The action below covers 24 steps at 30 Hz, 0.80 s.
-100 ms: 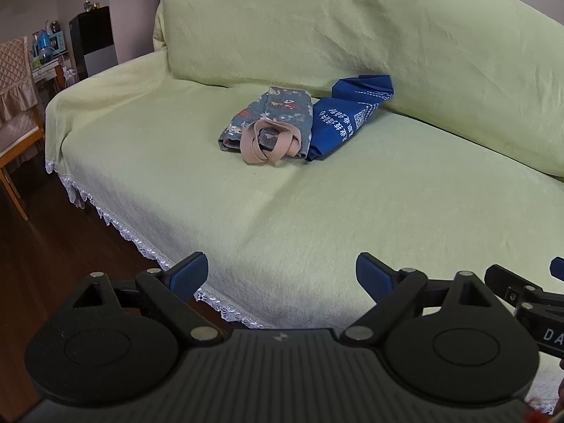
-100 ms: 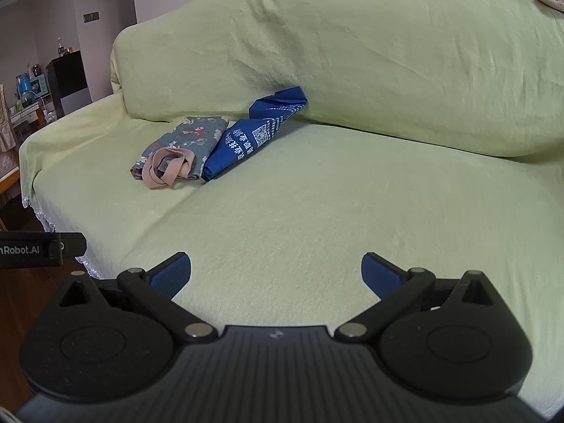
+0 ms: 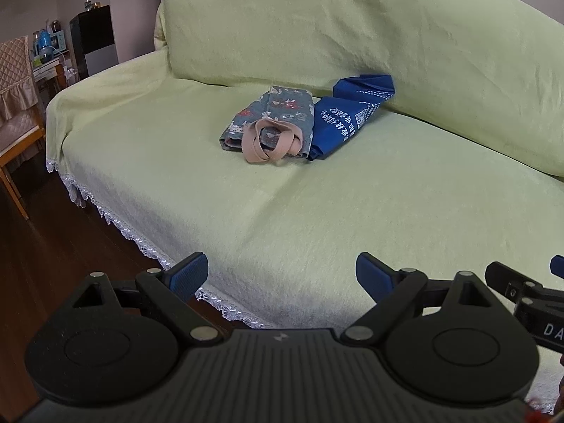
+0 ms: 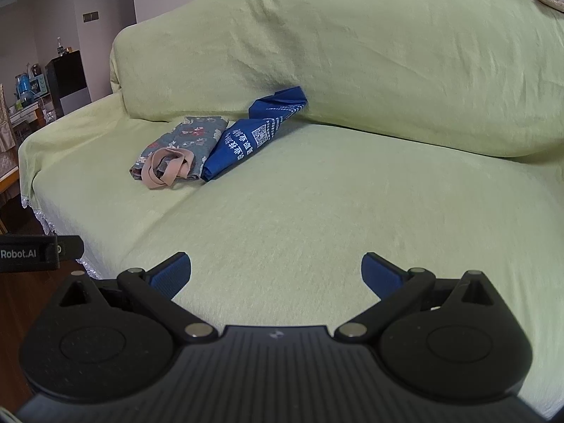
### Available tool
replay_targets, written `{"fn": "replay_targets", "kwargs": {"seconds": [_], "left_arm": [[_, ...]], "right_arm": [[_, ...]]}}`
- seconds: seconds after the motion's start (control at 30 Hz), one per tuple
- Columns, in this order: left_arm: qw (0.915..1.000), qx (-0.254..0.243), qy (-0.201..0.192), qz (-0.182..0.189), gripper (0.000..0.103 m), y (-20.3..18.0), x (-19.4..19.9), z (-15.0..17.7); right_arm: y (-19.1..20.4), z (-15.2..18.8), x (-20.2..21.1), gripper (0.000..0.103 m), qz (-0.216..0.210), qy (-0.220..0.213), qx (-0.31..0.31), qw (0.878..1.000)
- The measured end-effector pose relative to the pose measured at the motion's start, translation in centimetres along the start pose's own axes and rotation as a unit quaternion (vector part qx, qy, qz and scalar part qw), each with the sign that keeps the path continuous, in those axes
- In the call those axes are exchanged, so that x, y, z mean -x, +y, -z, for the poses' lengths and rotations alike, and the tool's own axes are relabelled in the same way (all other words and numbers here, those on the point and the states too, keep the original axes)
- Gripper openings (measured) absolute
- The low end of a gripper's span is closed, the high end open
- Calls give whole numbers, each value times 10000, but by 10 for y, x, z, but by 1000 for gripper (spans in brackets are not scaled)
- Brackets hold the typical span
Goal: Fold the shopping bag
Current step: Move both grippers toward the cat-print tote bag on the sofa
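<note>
Two folded bags lie side by side on the green-covered sofa seat, near the backrest. The grey flowered bag [image 3: 278, 120] [image 4: 187, 141] has beige handles [image 3: 271, 144] [image 4: 167, 171] looped on its near end. Touching its right side is the blue printed bag [image 3: 349, 120] [image 4: 253, 137], its far end resting against the backrest. My left gripper [image 3: 282, 276] is open and empty, well short of the bags, over the seat's front edge. My right gripper [image 4: 276, 271] is also open and empty, above the middle of the seat, to the right of the bags.
The sofa cover [image 3: 317, 218] has a white lace hem [image 3: 141, 243] along the front, with dark wood floor [image 3: 53, 246] below. A chair [image 3: 17, 105] and a black cabinet [image 3: 93, 42] stand at far left. The right gripper's finger [image 3: 521, 289] shows at the left view's right edge.
</note>
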State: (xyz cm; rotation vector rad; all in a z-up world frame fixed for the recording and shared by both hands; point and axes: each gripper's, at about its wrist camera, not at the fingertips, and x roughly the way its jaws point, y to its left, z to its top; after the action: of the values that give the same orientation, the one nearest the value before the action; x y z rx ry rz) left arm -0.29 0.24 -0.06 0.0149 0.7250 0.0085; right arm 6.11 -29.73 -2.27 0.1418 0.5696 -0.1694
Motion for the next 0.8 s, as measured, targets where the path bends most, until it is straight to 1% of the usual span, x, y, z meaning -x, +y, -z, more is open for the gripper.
{"fn": "replay_targets", "kwargs": {"seconds": [0.17,0.3,0.43,0.6,0.8], "left_arm": [[10000,12,-49,-15,92,4,3,4],[10000,21,36,-54,92,7,-1,-3],[9999,57,-49,-94,92,10,4,1],[9998,44,-72,-168,92,12,5,-1],[9999,41,-23,-149,92,12,4,1]], "right_arm": [[3,-2,-4,102,-22,-18,-10,10000],[6,-3,-7,102,-39,-32,-19,10000],[11,-10,-14,102,-68,-37,-16,10000],[10,-12,-11,102,-80,-41,3,10000],[6,-13,-14,102,-35,-10,-18,10000]]}}
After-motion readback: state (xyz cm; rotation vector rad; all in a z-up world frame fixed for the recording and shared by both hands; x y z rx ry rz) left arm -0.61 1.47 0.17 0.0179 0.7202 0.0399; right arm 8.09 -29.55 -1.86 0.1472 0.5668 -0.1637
